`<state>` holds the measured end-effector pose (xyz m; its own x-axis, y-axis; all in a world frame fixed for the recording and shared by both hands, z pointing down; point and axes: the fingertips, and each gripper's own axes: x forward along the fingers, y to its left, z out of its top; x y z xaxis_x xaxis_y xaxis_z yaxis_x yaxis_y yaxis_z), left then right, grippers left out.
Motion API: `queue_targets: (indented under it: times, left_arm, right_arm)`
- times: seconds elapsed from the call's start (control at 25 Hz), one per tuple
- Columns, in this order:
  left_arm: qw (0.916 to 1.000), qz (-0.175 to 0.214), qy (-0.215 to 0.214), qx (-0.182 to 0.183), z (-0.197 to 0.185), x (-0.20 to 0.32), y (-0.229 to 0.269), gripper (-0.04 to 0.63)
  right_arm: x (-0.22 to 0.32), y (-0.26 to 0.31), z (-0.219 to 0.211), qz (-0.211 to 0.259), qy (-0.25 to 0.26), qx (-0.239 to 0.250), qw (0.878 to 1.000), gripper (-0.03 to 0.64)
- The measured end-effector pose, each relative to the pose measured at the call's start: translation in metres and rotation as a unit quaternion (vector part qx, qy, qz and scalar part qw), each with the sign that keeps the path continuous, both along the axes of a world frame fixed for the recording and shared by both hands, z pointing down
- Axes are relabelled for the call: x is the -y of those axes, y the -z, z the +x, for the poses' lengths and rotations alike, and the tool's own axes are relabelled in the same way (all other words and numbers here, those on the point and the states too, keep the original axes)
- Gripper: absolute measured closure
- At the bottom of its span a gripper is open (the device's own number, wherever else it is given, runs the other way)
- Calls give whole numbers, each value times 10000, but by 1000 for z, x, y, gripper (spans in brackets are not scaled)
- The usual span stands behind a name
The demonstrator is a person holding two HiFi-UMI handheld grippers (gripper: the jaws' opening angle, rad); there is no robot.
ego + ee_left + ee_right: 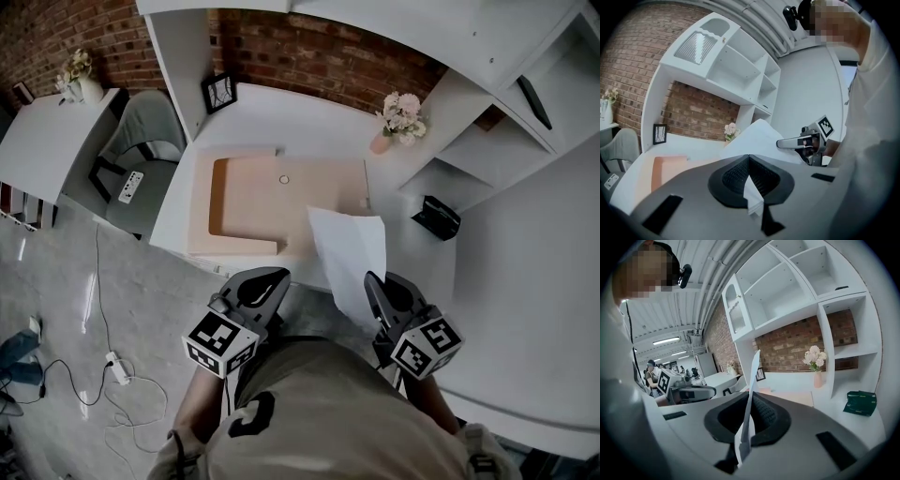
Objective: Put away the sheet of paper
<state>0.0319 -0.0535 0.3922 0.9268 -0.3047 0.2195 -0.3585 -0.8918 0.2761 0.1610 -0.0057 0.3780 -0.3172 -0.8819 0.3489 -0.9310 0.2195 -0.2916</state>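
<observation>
A white sheet of paper point(347, 253) is hanging over the near edge of a white desk point(309, 122), right of centre in the head view. Its long axis is running up and down the frame and leaning slightly, with the far end pointing toward the top. The side facing the camera is plain white. The right gripper point(373, 286) is pinching the sheet's lower right edge, and in its own view the paper is standing edge-on between the jaws. The left gripper point(272, 281), lower left of the sheet and apart from it, is pressing its jaws together. A small white sliver point(752, 197) is showing low between them, but what it is cannot be told. Each gripper's cube point(222, 342) is showing black-and-white square markers.
</observation>
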Motion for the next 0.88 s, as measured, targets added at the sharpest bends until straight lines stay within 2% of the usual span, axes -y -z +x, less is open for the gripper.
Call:
queue_targets:
  times: [0.4, 0.6, 0.88]
  left_arm:
    - [9999, -26, -85, -88, -31, 30, -1, 580]
    - [9999, -42, 72, -81, -52, 47, -6, 580]
    - [9996, -170, 211, -98, -53, 66, -8, 580]
  right_arm:
    - [25, 2, -17, -43, -223, -231, 9995, 589]
    - [37, 5, -28, 36, -225, -249, 9994, 589]
    - [43, 1, -7, -154, -405, -354, 9984, 589]
